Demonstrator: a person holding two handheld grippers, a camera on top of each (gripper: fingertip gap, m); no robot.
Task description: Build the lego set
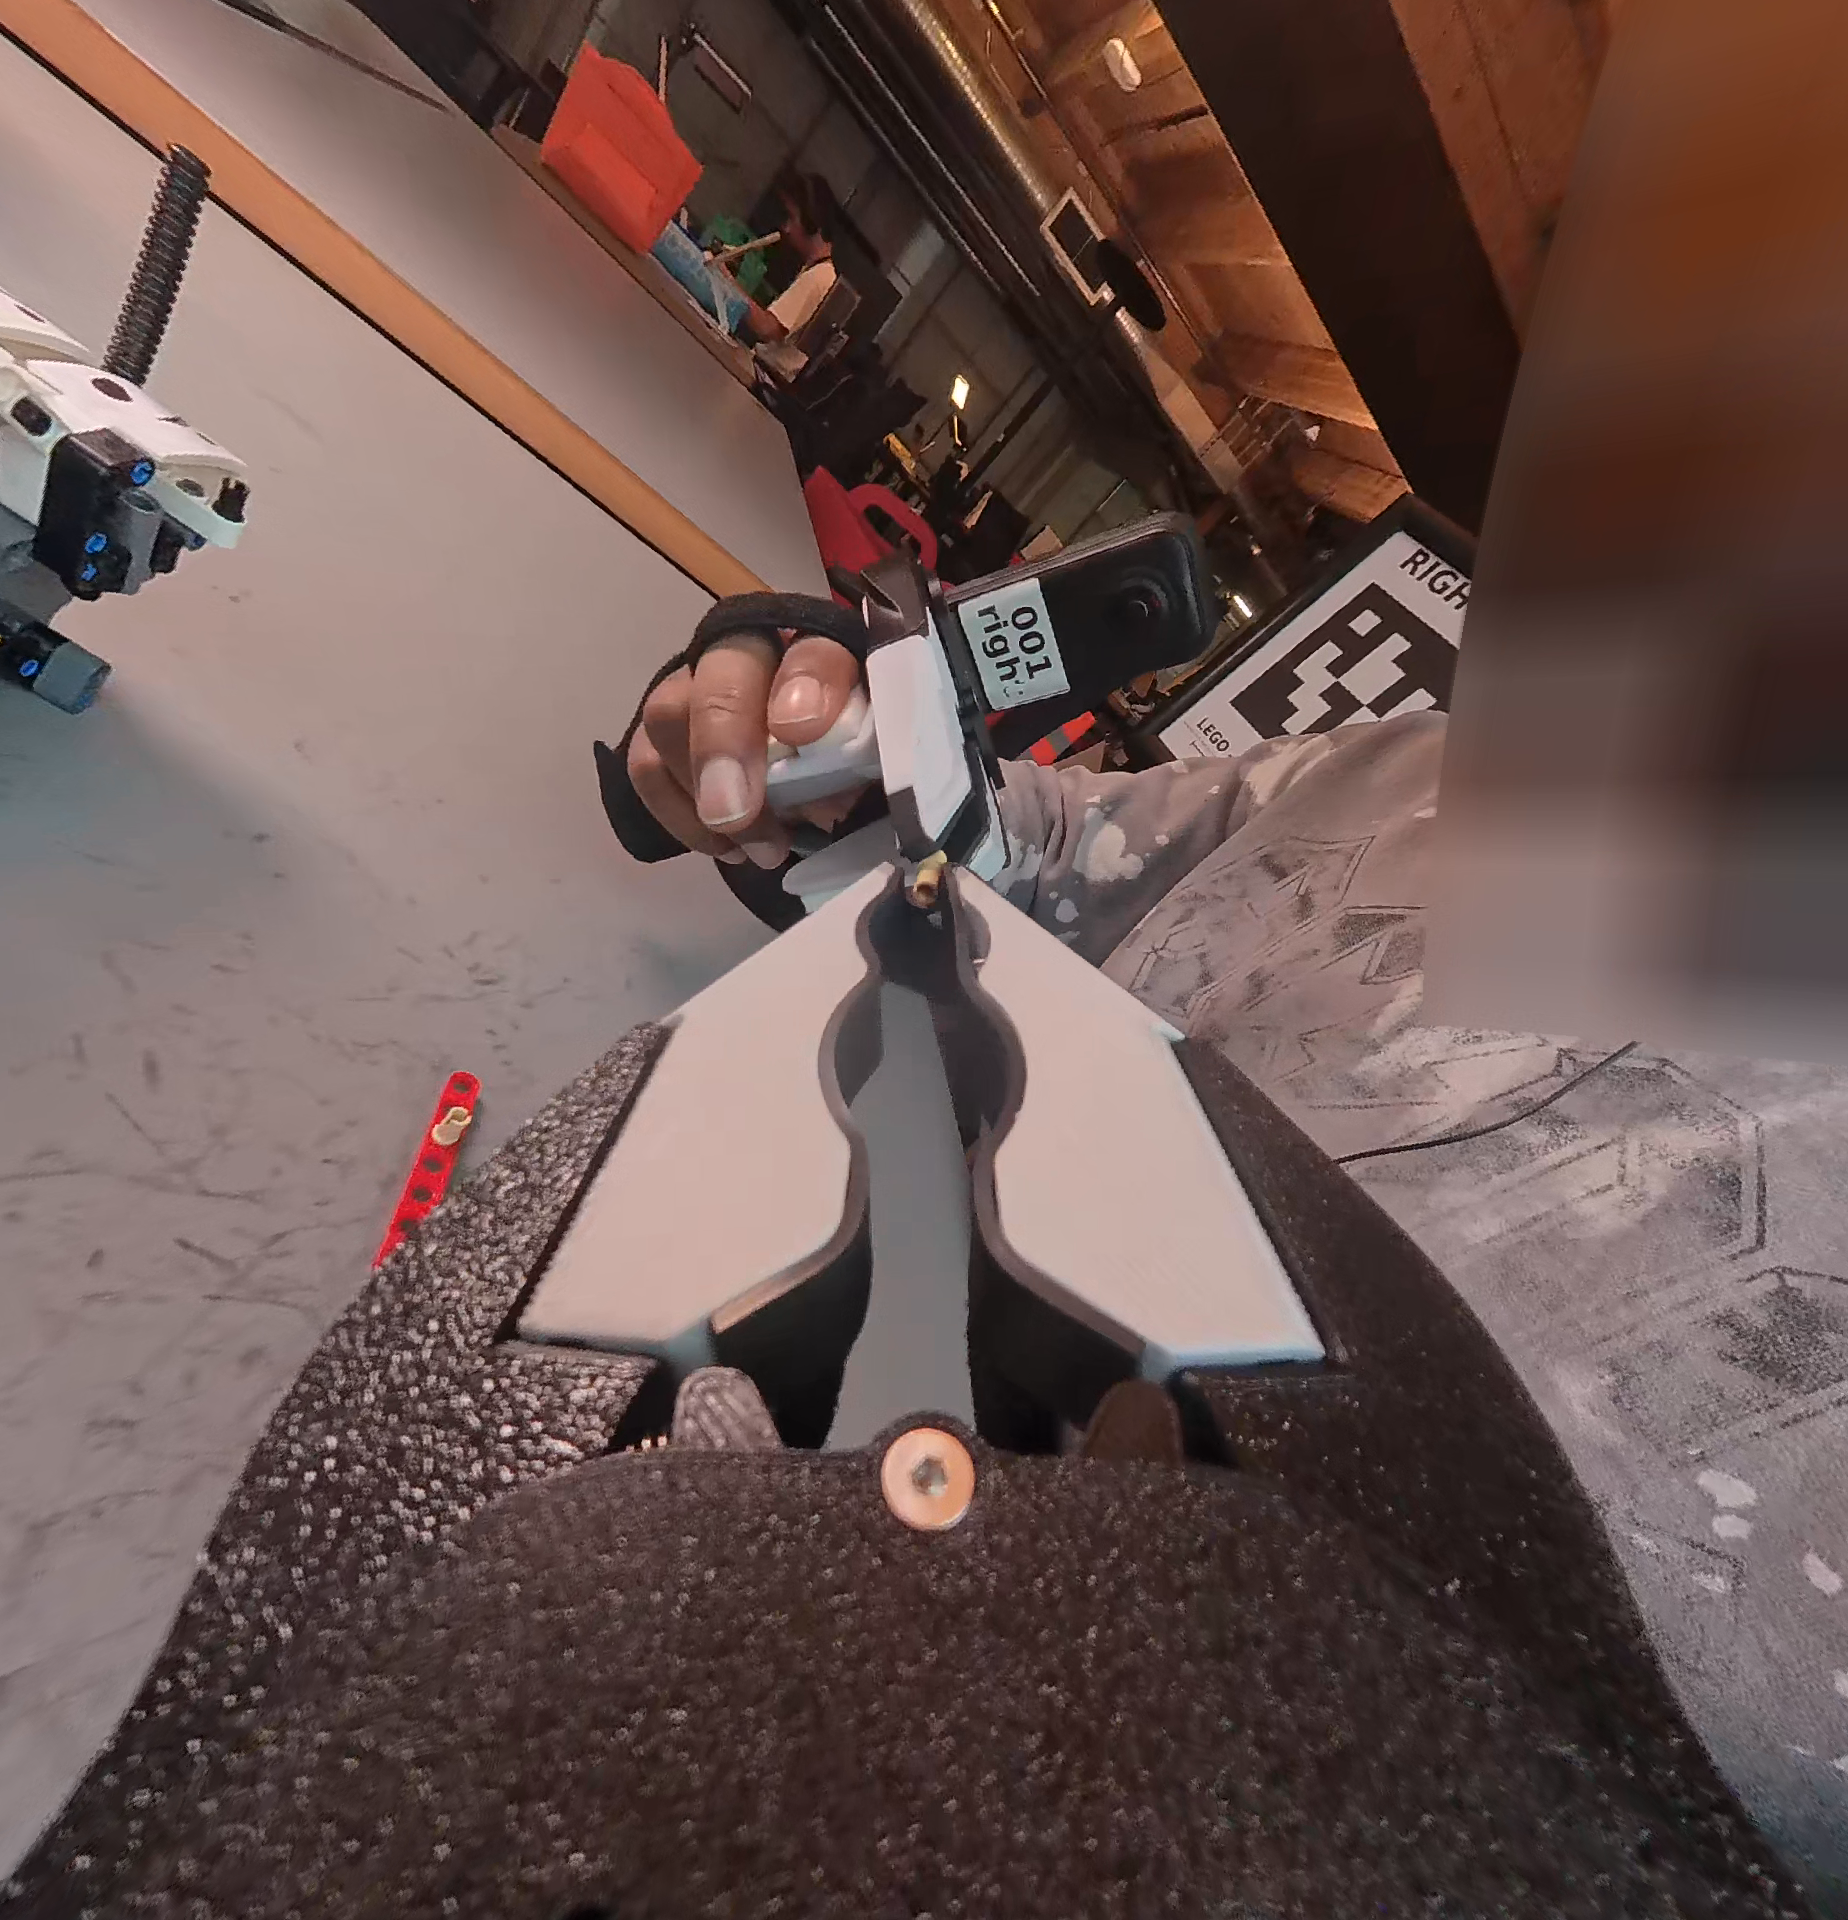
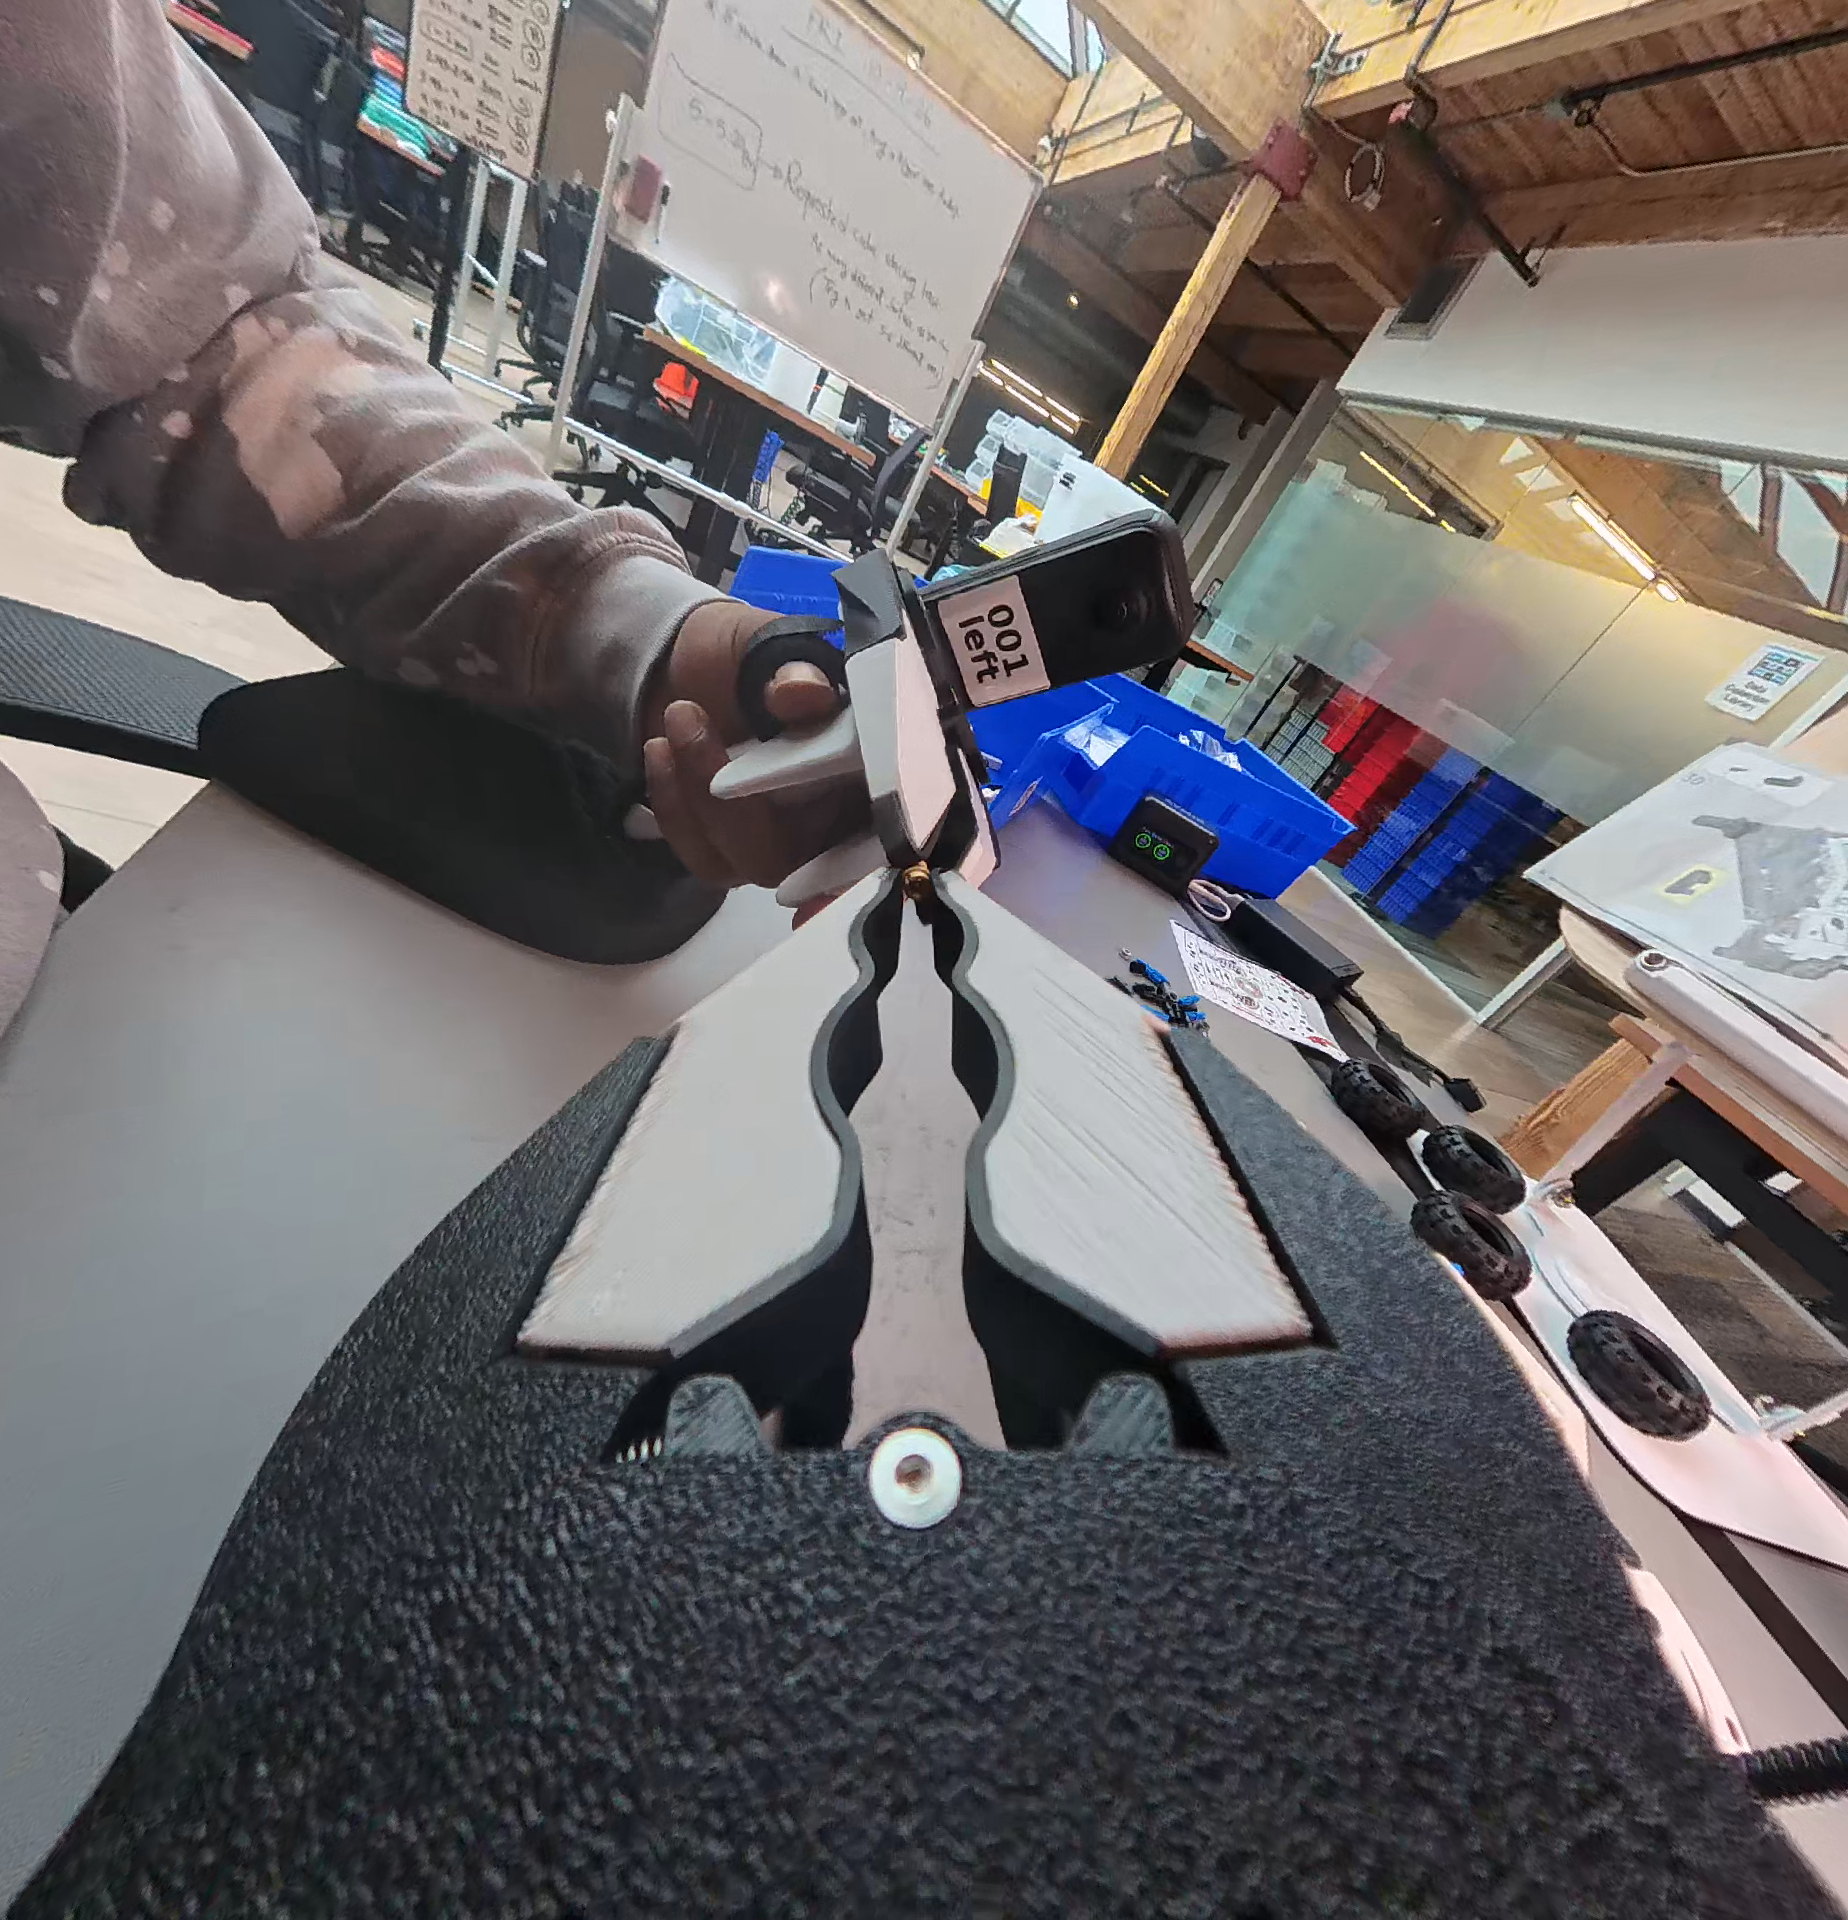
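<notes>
My two grippers meet tip to tip above the grey table. A small tan pin (image 1: 922, 885) sits right at the meeting point, and it also shows in the right wrist view (image 2: 915, 883). My left gripper (image 1: 922, 891) has its tips closed around the pin. My right gripper (image 2: 915, 885) also has its tips closed on it from the opposite side. The right gripper shows head-on in the left wrist view (image 1: 935, 831), and the left gripper shows in the right wrist view (image 2: 930, 831). A red beam (image 1: 421, 1174) with a tan pin in it lies on the table.
A white and black lego model (image 1: 78, 468) with a black spring (image 1: 156, 265) stands at the left. Several black tyres (image 2: 1473, 1169) lie on a white panel (image 2: 1730, 1475). Loose blue and black pins (image 2: 1159, 992), a sticker sheet (image 2: 1252, 992), blue bins (image 2: 1159, 769) and an instruction booklet (image 2: 1751, 873) are on the right. My two grippers' fingertips are within a few centimetres of each other.
</notes>
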